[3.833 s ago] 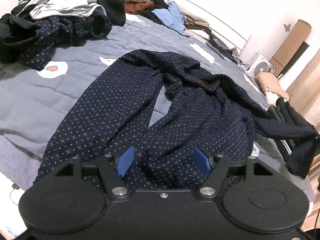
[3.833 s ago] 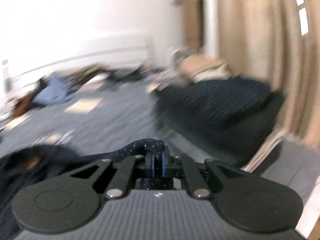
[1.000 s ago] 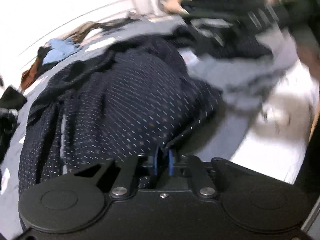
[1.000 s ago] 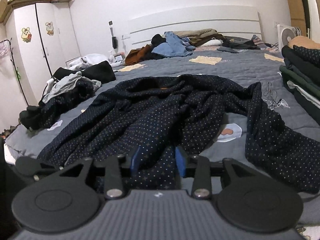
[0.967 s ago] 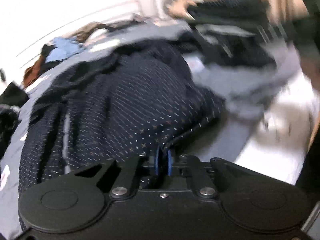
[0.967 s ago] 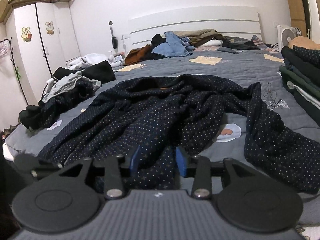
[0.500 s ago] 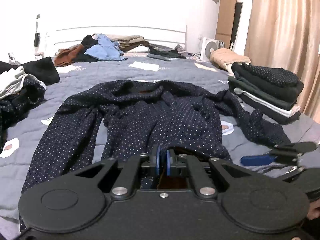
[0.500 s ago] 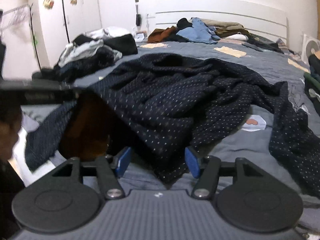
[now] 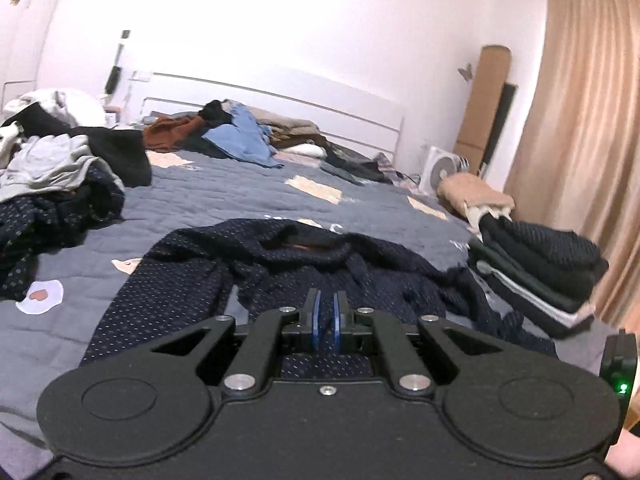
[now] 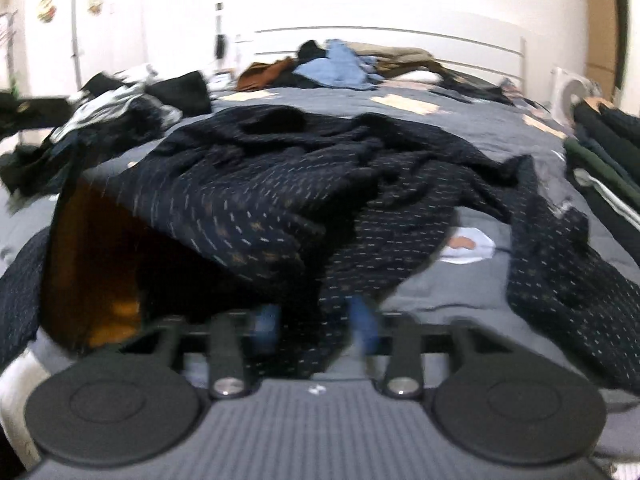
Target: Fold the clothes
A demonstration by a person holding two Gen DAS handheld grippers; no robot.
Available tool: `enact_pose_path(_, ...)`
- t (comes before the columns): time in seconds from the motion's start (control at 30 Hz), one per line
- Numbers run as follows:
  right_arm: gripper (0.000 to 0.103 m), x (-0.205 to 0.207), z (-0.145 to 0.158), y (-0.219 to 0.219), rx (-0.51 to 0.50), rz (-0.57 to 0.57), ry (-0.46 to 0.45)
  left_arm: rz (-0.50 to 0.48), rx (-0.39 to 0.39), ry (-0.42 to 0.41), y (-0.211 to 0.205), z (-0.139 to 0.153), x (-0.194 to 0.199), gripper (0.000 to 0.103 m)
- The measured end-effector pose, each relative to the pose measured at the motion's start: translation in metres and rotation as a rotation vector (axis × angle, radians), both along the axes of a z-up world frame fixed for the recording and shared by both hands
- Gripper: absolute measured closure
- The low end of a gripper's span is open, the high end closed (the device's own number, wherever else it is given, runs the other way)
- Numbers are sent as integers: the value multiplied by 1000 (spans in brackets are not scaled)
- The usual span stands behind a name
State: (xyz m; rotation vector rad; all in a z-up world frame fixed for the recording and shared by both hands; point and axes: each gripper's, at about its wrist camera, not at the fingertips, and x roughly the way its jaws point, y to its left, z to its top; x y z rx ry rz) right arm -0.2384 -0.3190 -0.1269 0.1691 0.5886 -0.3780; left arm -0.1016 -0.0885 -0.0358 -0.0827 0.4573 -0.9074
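Since half a second ago the right gripper has come lower and nearer to the hem of the dotted navy garment, and its fingers are now less wide apart; the left gripper has stayed pinched and has lifted the hem a little; the grey quilt covers the bed, and the garment lies crumpled across its middle, with the collar toward the headboard; a stack of folded clothes rests at the right edge of the quilt, well apart from both grippers; a loose pile of clothes lies at the left; the left blue pads are nearly together with a fold of navy cloth between them; the right fingers stand partly open, blurred, with the hem hanging into the gap between them but not clamped.
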Motion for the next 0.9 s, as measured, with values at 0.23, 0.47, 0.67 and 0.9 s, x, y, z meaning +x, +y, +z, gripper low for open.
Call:
enact_pose_path(0.23,100,-19,22,-21,95,-84,-137,-69,63,25,-8,-4,-3,96)
enact_pose_path(0.47,100,-22,31,-21,114,-57,-186,-284,271,-111,-51,-32,-52,49)
enact_pose_path(0.67,100,-25,42,-18,122,-27,-237,-382,396,-281,-75,-60,-88,48)
enact_pose_path(0.9,100,-27,49,-20,152,-6,-259,-371,555,-231,-90,-91,-78,74)
